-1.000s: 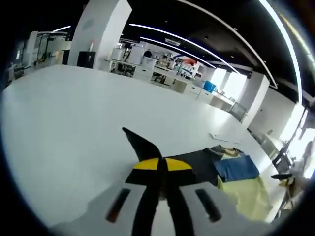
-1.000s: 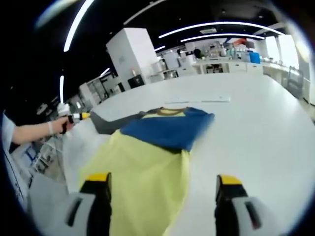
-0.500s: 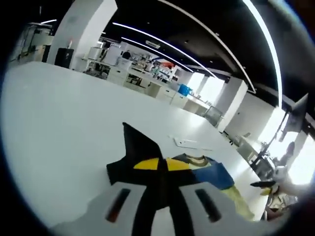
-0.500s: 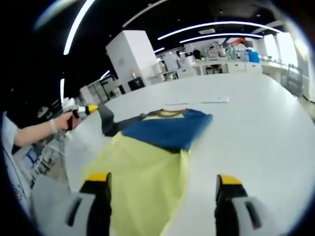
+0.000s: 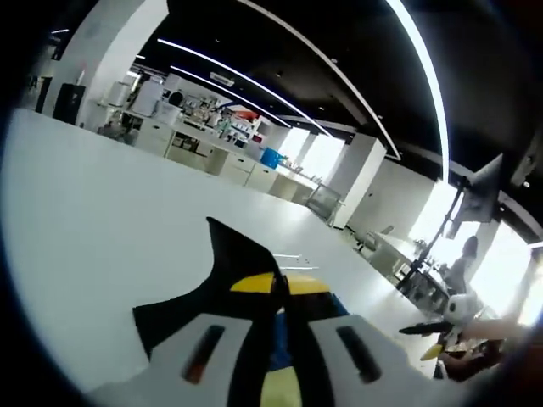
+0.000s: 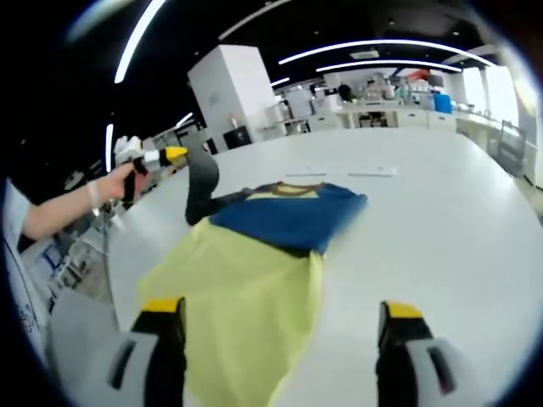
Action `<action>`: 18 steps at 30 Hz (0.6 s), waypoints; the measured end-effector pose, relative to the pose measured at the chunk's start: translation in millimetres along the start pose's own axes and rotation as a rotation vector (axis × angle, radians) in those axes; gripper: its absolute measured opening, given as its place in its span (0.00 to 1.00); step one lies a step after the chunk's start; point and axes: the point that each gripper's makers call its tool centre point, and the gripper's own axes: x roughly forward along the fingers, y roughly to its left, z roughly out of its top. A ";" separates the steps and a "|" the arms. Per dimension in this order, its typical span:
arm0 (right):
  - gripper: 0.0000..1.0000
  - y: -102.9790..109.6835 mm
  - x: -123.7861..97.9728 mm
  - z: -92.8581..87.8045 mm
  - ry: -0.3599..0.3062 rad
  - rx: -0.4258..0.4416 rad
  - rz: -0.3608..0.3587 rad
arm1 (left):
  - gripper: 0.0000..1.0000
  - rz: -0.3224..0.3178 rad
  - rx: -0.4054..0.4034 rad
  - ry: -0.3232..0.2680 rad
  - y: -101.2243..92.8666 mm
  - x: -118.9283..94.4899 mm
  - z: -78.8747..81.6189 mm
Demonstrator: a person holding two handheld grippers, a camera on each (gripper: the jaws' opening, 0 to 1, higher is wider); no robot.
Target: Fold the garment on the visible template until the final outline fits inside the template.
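The garment lies on the white table (image 6: 441,229): a yellow body (image 6: 246,288), a blue part (image 6: 288,216) folded over its far end, and a brown collar (image 6: 293,188). Its dark grey sleeve (image 6: 202,182) is lifted off the table, pinched by my left gripper (image 6: 174,154) in a person's hand (image 6: 110,182). In the left gripper view, my left gripper (image 5: 278,284) is shut on the dark sleeve (image 5: 229,254), with blue cloth (image 5: 276,349) below. My right gripper (image 6: 280,307) stands open above the yellow hem, holding nothing. It also appears as the right gripper (image 5: 433,332) at the far right.
Thin white strips (image 6: 371,172) lie on the table beyond the collar. Workbenches with equipment (image 6: 373,97) and a white pillar (image 6: 225,93) stand far behind. A person's sleeve (image 6: 17,280) is at the left edge. Bare table surface (image 5: 102,212) stretches left of the sleeve.
My left gripper has raised the dark sleeve off the table and carried it up toward the garment. The right gripper has stayed open and almost still.
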 end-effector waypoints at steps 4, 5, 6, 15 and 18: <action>0.94 0.1 -0.2 -2.7 0.000 0.017 0.007 | 0.00 -0.042 -0.005 0.000 -24.8 17.1 -4.7; 0.94 0.1 -0.2 -4.3 0.004 0.016 0.006 | 0.00 -0.052 0.006 0.008 -34.4 21.4 -8.8; 0.94 -1.0 0.2 -5.5 0.005 0.015 0.005 | 0.00 -0.061 0.002 0.007 -38.6 23.7 -9.7; 0.94 0.0 -2.0 -8.6 0.007 0.031 0.013 | 0.00 -0.121 0.033 0.037 -74.9 47.6 -26.8; 0.94 -2.2 -2.0 -9.4 0.007 0.034 0.011 | 0.00 -0.137 0.053 0.054 -85.9 55.4 -34.7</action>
